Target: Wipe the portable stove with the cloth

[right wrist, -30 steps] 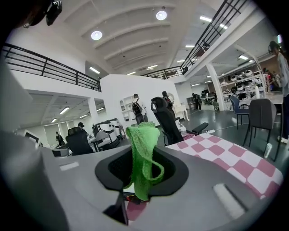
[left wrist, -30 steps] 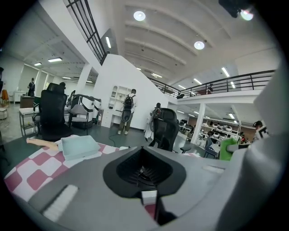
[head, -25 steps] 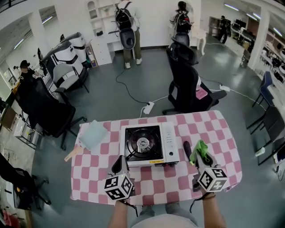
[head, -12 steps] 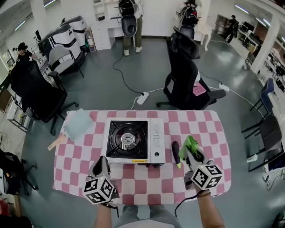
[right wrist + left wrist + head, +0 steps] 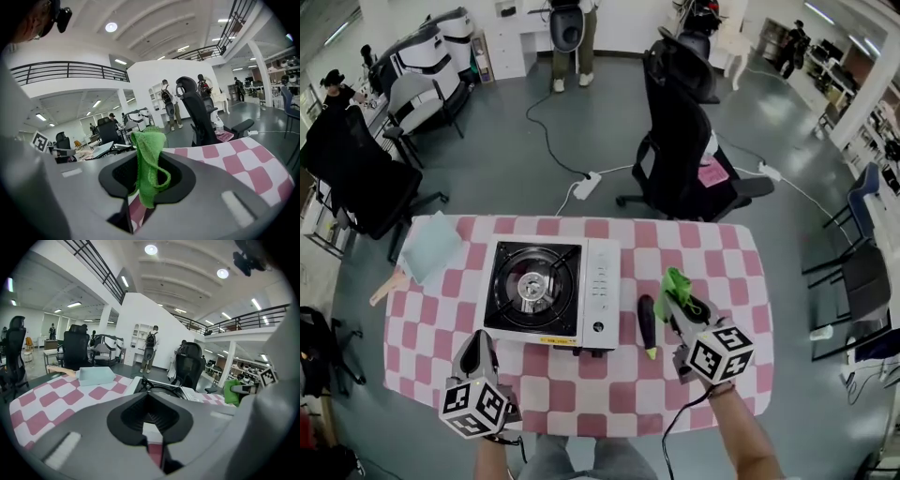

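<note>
At centre left, the boxy metal portable stove point(image 5: 546, 292) sits on the checked desk point(image 5: 724, 246), with bare checks along the near edge. Right of it, the right gripper point(image 5: 678, 304) pinches the nubbly green cloth point(image 5: 674, 283) between its fingers. Lower left, the left gripper point(image 5: 477, 345) has its fingers together, empty.

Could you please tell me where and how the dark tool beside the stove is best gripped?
Grip the dark tool across its thick black middle, probably from above with jaws on its long sides: it lies flat, narrow, alongside the stove.
</note>
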The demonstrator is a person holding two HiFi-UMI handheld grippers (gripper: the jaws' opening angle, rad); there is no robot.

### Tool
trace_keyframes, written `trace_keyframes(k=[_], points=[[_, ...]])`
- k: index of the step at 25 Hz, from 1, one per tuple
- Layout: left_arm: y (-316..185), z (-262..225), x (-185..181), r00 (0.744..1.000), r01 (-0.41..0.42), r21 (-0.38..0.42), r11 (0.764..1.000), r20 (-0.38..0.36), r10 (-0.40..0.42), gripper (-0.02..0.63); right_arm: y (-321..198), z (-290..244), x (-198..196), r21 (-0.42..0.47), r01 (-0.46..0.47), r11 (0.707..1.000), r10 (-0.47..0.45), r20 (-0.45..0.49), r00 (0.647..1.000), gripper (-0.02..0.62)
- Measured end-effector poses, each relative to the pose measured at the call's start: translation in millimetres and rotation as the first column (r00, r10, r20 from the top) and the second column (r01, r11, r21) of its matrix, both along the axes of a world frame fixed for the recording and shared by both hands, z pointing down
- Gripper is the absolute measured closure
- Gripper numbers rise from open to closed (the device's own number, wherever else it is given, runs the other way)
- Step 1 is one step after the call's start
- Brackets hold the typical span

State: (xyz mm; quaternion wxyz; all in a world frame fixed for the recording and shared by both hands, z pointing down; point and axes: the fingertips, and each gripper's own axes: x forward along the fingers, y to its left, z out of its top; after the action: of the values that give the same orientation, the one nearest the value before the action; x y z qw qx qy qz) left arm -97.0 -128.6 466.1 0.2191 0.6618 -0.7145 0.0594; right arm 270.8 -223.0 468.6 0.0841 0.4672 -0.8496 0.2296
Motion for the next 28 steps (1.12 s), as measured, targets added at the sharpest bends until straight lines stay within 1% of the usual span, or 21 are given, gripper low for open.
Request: trace_keyframes(k=[5, 10, 14, 21, 24, 28], points=[[0, 8, 7, 1.000, 0.027, -0.015, 1.000, 0.014, -0.027, 0.606, -25, 18, -3, -0.019, 0.091, 0.996, -0.091, -0.011, 0.996, 0.509], [-2, 9, 7, 0.998, 0.060, -0.025, 0.998, 0.037, -0.059, 0.606, -49, 39, -15, -0.029, 0.159, 0.987, -0.160, -0.033, 0.987, 0.509], [-4, 8, 5, 0.995, 0.086, -0.028, 0.996, 0.050, -0.084, 0.606, -66, 56, -24, -0.057, 0.201, 0.978, -0.204, -0.049, 0.978, 0.509], [-5, 11, -9, 0.990, 0.139, -0.039, 0.990, 0.031, -0.137, 0.606, -88, 79, -37, -0.083, 0.244, 0.966, -0.252, -0.091, 0.964, 0.509], [-5, 11, -16, 0.986, 0.161, -0.042, 0.986, 0.040, -0.159, 0.606, -98, 87, -42, -0.089, 0.259, 0.962, -0.267, -0.104, 0.958, 0.509], [-6, 14, -20, 0.984, 0.176, -0.049, 0.983, 0.040, -0.174, 0.606, -105, 95, -51, -0.098, 0.284, 0.954, -0.293, -0.096, 0.951, 0.509]])
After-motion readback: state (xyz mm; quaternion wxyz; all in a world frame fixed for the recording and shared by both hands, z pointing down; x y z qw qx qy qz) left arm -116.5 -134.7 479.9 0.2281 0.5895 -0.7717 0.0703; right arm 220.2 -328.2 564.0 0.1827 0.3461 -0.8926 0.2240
